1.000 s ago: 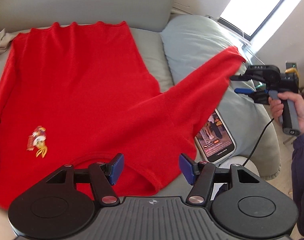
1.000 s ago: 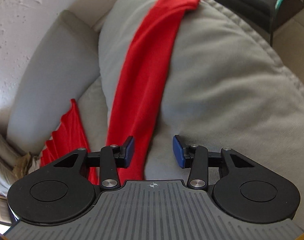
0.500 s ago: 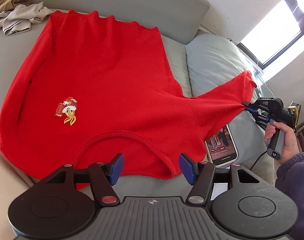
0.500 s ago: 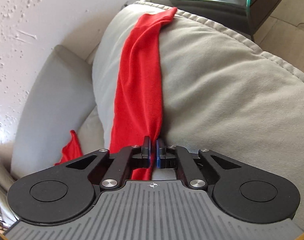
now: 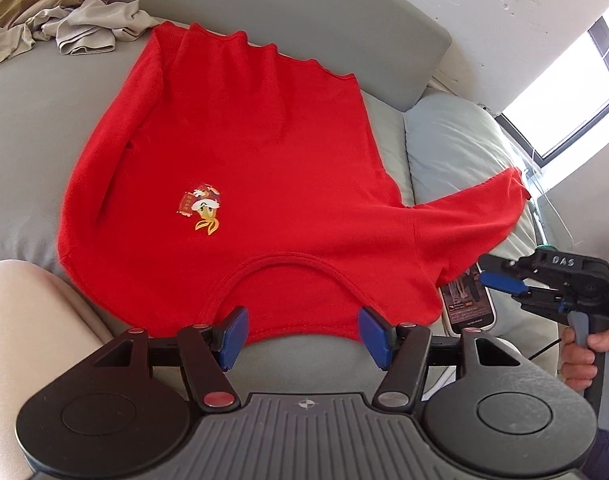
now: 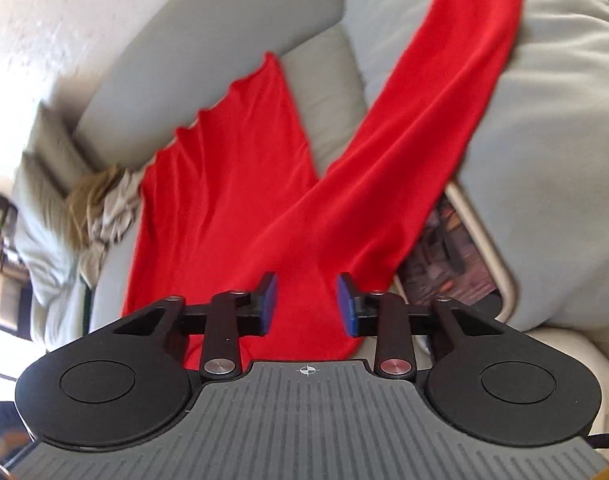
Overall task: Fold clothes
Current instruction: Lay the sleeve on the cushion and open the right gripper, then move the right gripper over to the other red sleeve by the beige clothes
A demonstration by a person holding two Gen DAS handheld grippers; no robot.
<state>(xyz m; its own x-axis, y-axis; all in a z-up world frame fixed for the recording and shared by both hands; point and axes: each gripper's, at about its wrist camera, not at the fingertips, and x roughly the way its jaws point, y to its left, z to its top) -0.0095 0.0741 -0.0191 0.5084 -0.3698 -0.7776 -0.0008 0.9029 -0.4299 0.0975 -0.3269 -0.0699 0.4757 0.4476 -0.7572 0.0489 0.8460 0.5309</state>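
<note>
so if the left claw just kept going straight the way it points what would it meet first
Most likely the red sweater: its neckline hem lies directly ahead of the left claw, whose fingers stand apart with nothing between them. A strip of grey sofa cushion shows just below, so depth is uncertain.

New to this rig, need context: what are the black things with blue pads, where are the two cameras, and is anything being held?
No robot here: a person holds a hand-operated two-finger gripper in each hand, and each gripper carries a fisheye camera looking out along its fingers.

The left wrist view shows the left gripper at the bottom, blue pads wide apart above the neckline of a red sweater spread flat on a grey sofa. It holds nothing. At the right edge is the other tool, the right gripper, in the person's hand.

The right wrist view shows that same right gripper over the sweater's sleeve, which drapes over a cushion. Its jaws are opening and the pads are clear of the cloth.

Also there: a phone partly under the sleeve, and crumpled beige clothes at the far end.
</note>
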